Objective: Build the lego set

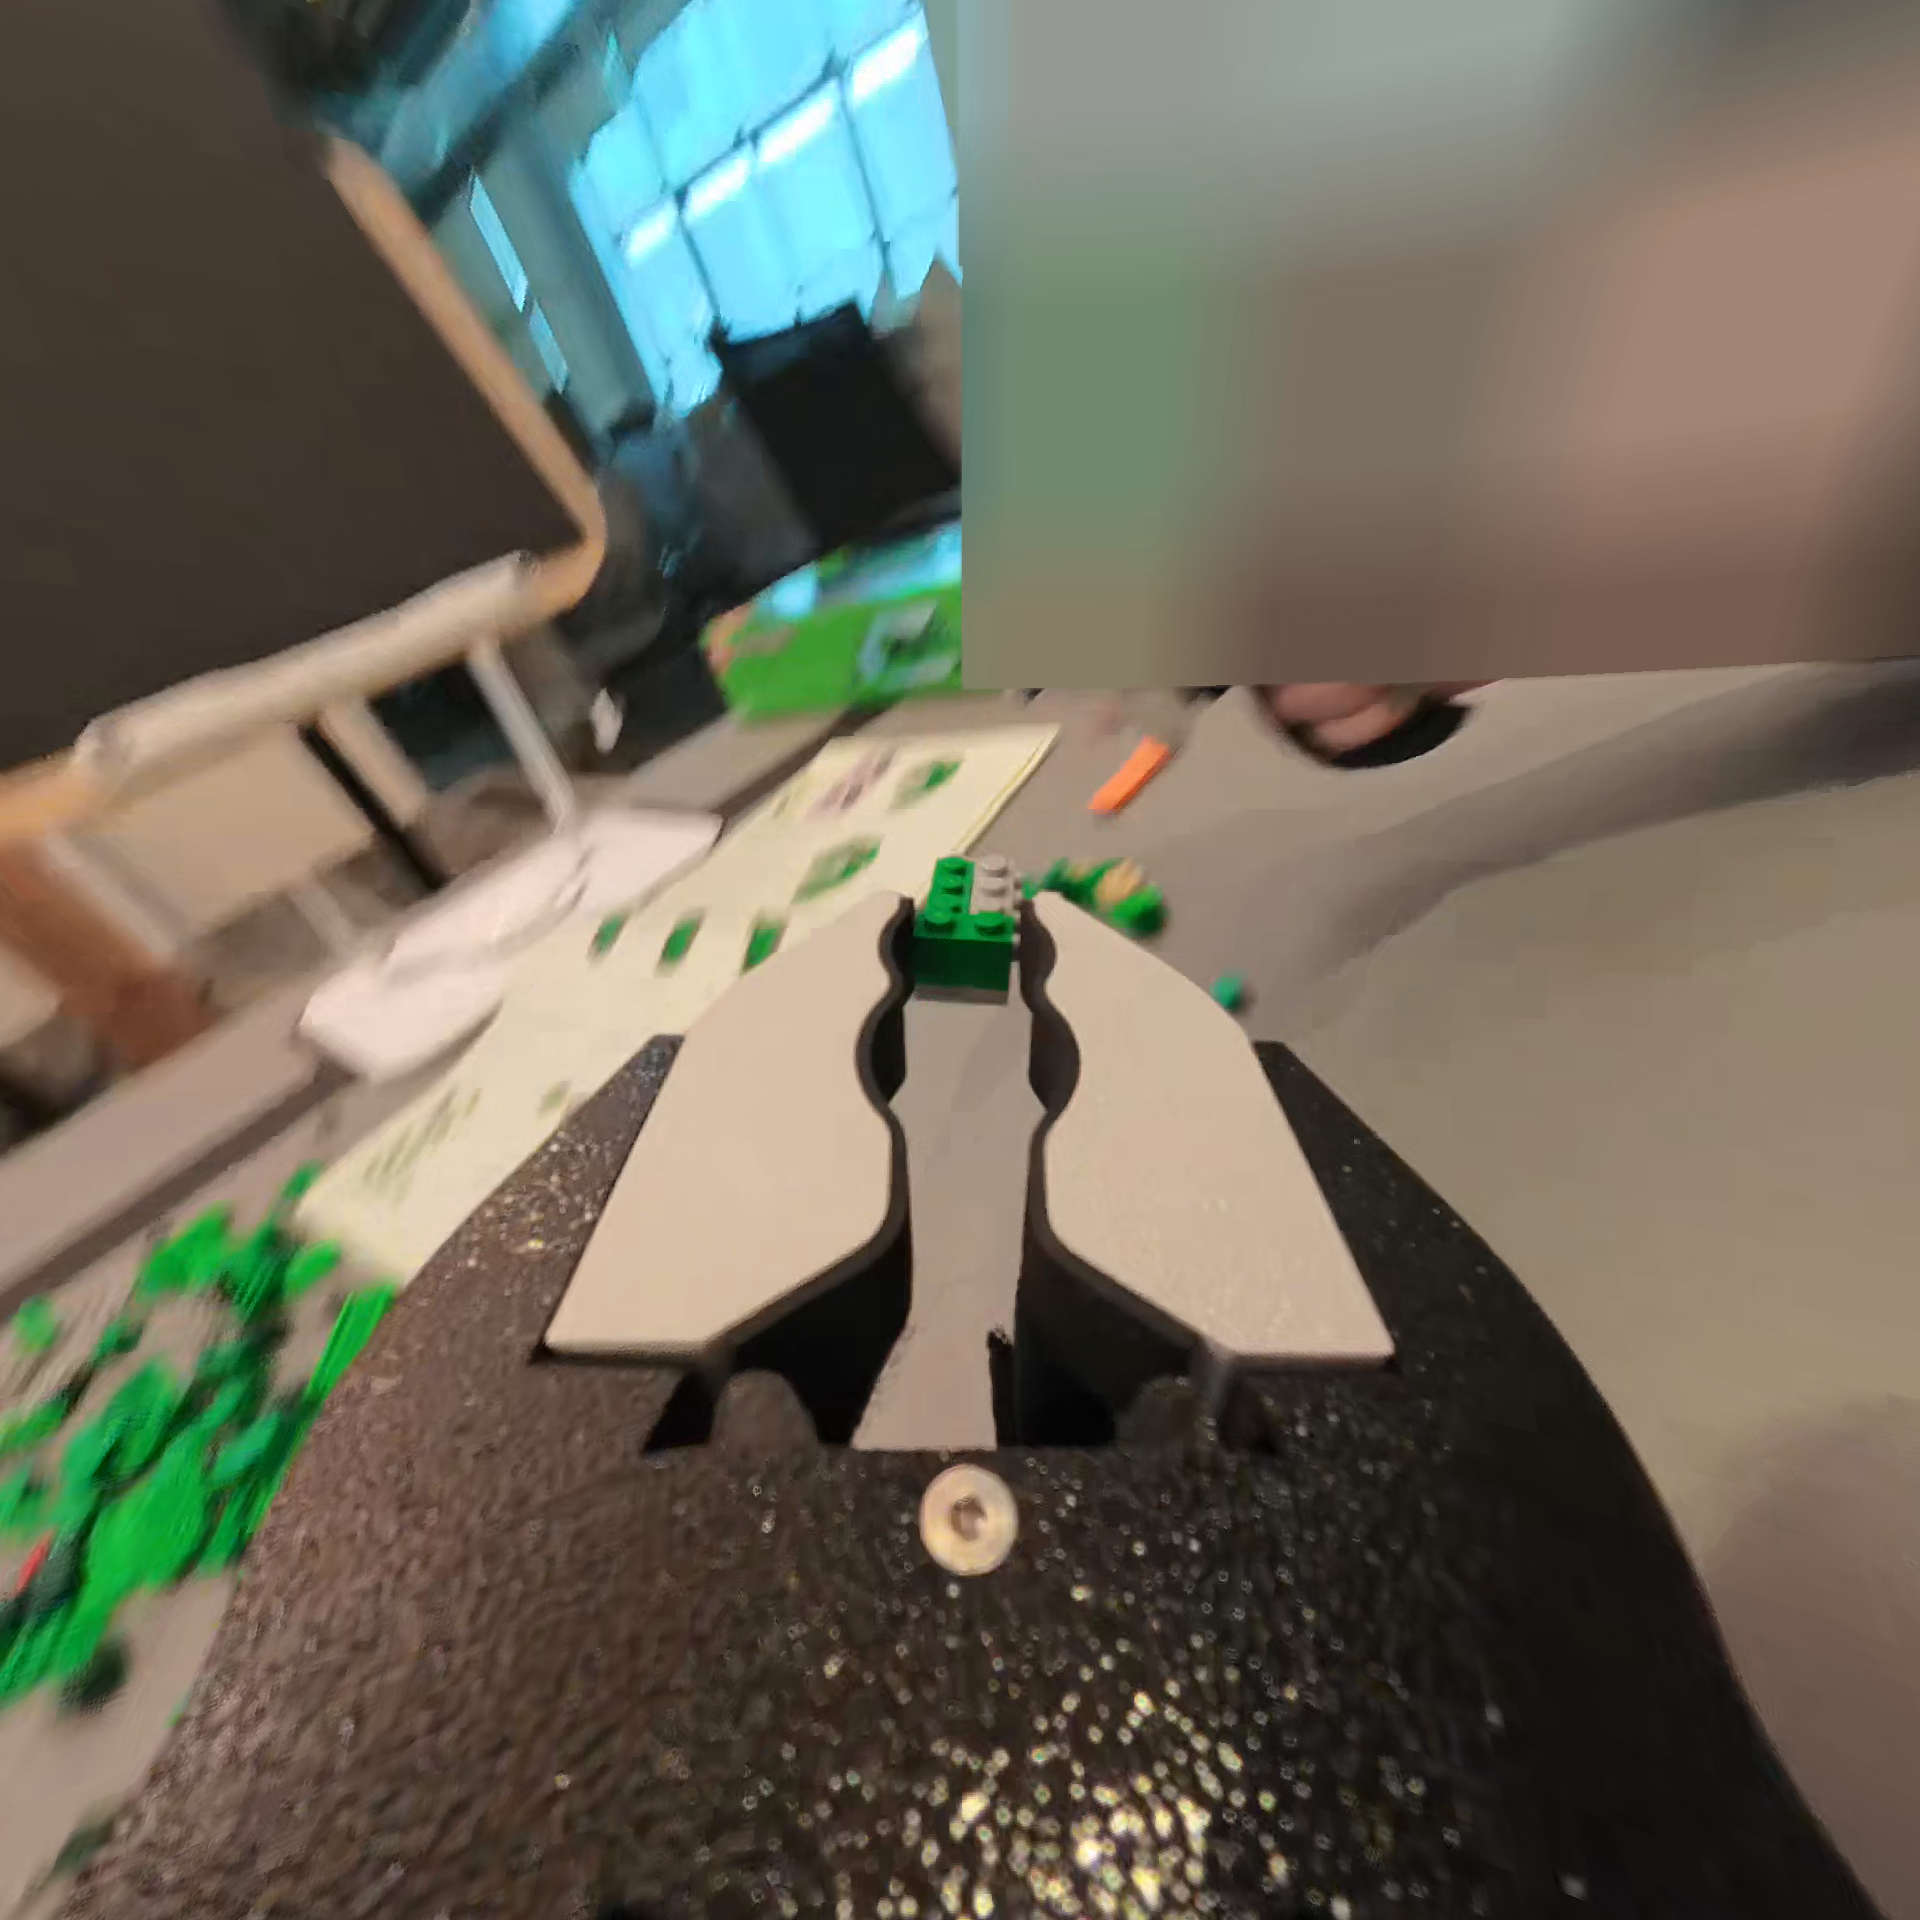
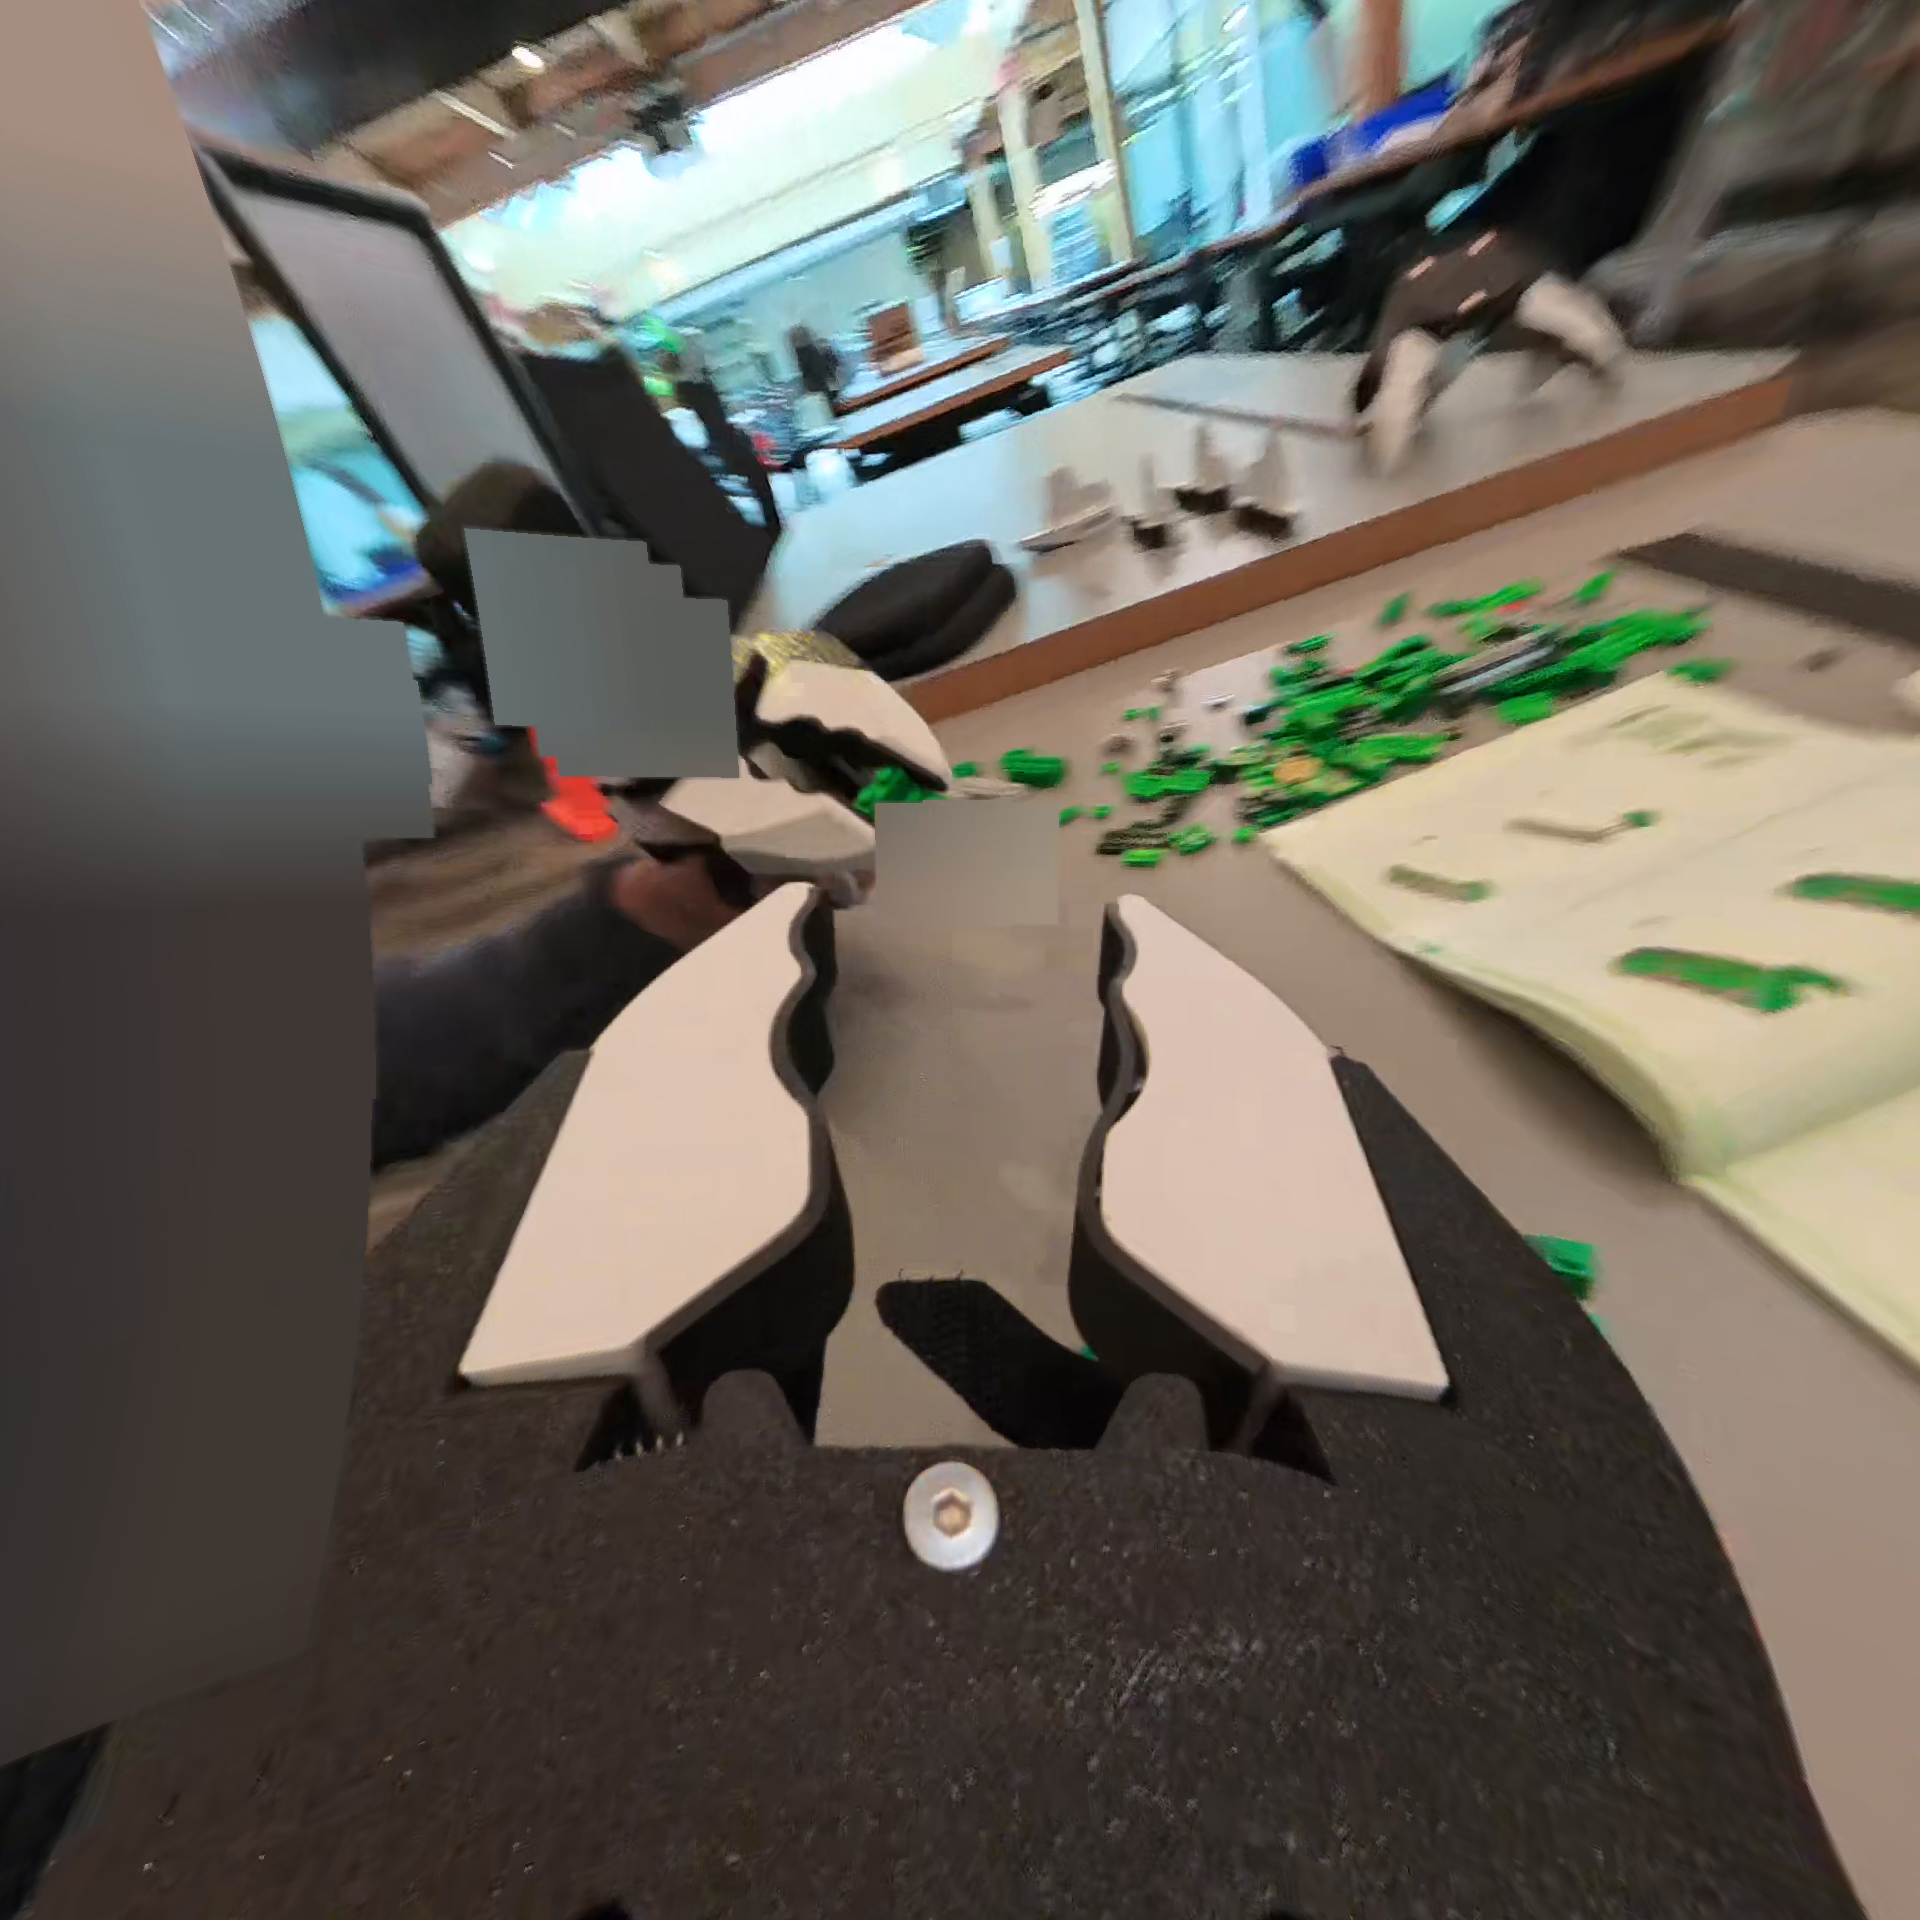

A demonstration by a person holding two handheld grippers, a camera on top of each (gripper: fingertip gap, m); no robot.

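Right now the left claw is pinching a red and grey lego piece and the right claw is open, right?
Not quite. The lego piece in the left claw is green and grey, not red and grey, as the left wrist view shows. The rest holds: the right claw is open, with nothing between its fingers.

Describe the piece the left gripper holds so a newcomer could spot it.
On the grey table, beside the open instruction booklet, the left gripper pinches a small brick assembly at its fingertips. Unlike the loose all-green pieces, it combines green studs with a grey strip.
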